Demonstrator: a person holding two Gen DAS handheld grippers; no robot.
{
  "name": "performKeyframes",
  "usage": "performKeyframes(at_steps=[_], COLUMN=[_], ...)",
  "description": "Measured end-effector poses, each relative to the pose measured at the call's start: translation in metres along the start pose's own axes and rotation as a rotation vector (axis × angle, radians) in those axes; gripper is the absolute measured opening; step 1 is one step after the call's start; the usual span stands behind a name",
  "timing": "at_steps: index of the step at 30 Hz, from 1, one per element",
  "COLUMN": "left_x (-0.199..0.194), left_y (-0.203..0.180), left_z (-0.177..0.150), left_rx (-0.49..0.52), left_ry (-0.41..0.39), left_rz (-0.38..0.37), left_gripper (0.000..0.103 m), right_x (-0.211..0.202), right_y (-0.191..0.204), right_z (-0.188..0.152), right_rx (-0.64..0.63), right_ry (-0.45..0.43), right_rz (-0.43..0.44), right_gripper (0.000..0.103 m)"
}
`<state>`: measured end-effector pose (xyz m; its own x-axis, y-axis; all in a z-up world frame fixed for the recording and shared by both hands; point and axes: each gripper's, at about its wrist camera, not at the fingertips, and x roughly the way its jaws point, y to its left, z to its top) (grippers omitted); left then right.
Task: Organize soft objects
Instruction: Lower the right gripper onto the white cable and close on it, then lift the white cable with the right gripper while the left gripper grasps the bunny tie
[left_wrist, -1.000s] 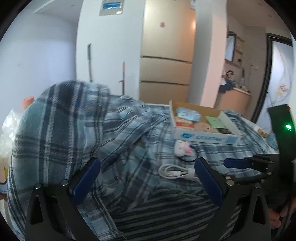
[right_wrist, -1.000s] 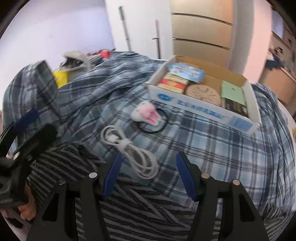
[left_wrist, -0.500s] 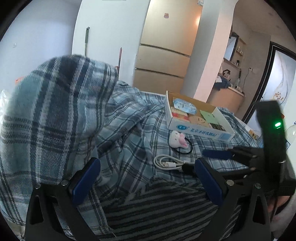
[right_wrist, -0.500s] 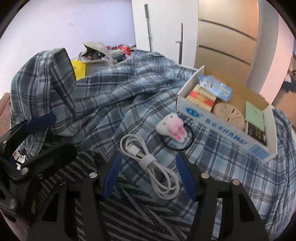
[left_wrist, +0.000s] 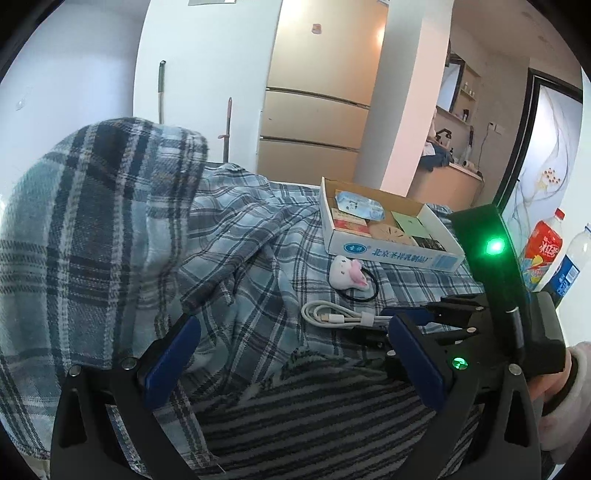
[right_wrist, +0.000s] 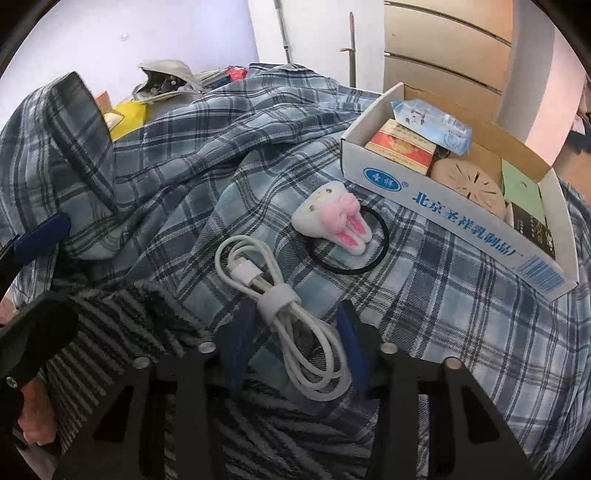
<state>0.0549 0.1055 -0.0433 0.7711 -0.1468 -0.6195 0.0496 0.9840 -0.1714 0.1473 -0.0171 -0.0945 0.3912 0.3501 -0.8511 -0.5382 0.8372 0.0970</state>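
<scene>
Now the big checked cloth (right_wrist: 229, 147) covers the whole table, one corner lifted up near the left gripper (left_wrist: 291, 365), whose fingers are spread wide. Next comes the box (right_wrist: 461, 218), then the white cable (right_wrist: 280, 295) lying between the right gripper's (right_wrist: 295, 347) open fingers. Squeezing there might snag the cloth too. Behind is a kitchen with a fridge (left_wrist: 314, 122).

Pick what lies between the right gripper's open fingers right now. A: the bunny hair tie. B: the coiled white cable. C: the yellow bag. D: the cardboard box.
B: in the right wrist view the coiled white cable lies between the open fingers of the right gripper; the bunny hair tie lies farther ahead.
</scene>
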Motion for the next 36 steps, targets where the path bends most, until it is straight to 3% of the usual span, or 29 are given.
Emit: performKeyframes(at_steps=[5, 11, 20, 24, 32, 34, 36], left_x=[-0.001, -0.004, 0.003, 0.012, 0.048, 0.063, 0.081], left_y=[-0.011, -0.021, -0.042, -0.045, -0.080, -0.078, -0.075], left_z=[0.002, 0.013, 0.030, 0.045, 0.072, 0.077, 0.078], left_rx=[0.055, 0.112, 0.189, 0.115, 0.223, 0.200, 0.186], left_ry=[0.003, 0.019, 0.053, 0.026, 0.093, 0.128, 0.170], left_rz=[-0.005, 0.003, 0.015, -0.070, -0.045, -0.072, -0.085], left_gripper=[0.102, 0.102, 0.102, 0.099, 0.088, 0.075, 0.071], right_x=[-0.016, -0.049, -0.100, -0.110, -0.120, -0.118, -0.116], right_y=[0.003, -0.017, -0.061, -0.079, -0.097, -0.103, -0.107], right_z=[-0.005, -0.004, 0.002, 0.003, -0.004, -0.007, -0.009], right_rx=[-0.015, 0.055, 0.114, 0.127, 0.153, 0.166, 0.177], right_ry=[-0.031, -0.113, -0.283, -0.347, -0.461, -0.452, -0.452], right_rz=[0.004, 0.013, -0.100, -0.166, -0.265, -0.264, -0.275], right_gripper=[0.022, 0.022, 0.022, 0.022, 0.022, 0.022, 0.022])
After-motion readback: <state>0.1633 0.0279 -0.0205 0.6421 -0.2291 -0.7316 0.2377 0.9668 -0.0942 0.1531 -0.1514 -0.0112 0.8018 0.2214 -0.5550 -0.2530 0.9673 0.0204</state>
